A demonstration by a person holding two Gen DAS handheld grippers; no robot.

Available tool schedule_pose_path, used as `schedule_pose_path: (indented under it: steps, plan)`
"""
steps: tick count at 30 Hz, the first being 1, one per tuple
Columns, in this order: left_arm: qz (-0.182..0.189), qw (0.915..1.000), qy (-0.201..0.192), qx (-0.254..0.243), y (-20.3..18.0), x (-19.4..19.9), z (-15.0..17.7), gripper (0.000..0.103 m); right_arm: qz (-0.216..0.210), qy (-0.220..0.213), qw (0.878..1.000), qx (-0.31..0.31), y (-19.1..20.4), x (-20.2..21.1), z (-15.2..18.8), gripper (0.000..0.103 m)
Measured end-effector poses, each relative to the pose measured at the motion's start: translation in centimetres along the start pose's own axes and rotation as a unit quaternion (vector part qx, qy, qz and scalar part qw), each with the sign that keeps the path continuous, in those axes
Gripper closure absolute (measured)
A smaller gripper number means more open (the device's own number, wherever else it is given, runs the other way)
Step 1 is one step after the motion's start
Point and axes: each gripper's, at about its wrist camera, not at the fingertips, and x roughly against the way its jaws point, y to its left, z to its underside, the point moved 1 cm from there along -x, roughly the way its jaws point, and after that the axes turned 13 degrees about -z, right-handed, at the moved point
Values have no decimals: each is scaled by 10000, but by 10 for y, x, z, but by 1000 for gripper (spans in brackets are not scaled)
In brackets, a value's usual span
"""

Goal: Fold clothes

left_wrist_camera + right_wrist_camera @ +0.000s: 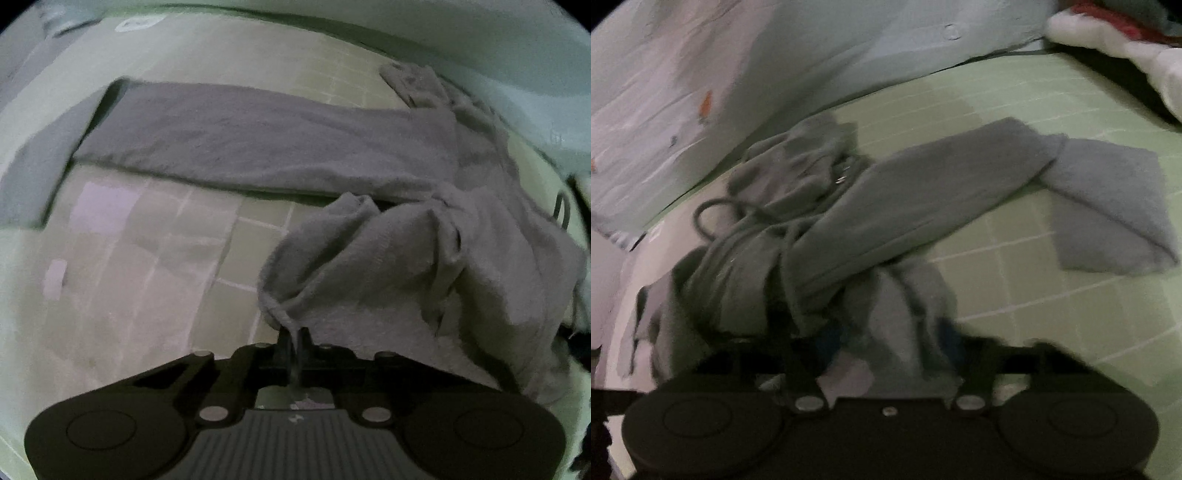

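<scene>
On the green checked bed sheet [258,48] the grey trousers [258,140] lie half spread, my left tool [293,334] pinches only a thin edge which may slip, and my blurred right tool [886,343], its state unclear, may catch the drawstring [713,210].

Grey garment [886,192] lies crumpled on green checked bed [1052,277], one long part stretched toward far right corner, drawstring loop [713,214] near left edge, right gripper [886,343] fingers [945,339] blurred around near fabric bunch.
</scene>
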Motion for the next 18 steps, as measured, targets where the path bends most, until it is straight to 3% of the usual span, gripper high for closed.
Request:
schedule_pose_path:
  steps: [3,5,8,11,13,16,18]
  plan:
    - [69,9995,-213,224,20,9,1,101,-231,-49,9995,217,16,12,10,94]
    - [47,9981,-467,402,38,20,-2,100,-605,-134,9978,221,28,30,19,95]
    - [-233,9953,-651,685,62,31,-6,101,-1118,-48,9936,125,42,47,36,94]
    - [-437,9941,-710,690,75,37,-3,99,-499,311,9972,456,52,42,54,81]
    - [-471,9948,-706,558,76,42,9,98,-165,304,9975,611,55,47,63,58]
    - [-336,9975,-583,212,69,46,31,75,-43,157,9984,544,51,63,71,57]
    - [-230,9983,-528,27,59,48,48,71,37,90,9991,410,44,69,76,56]
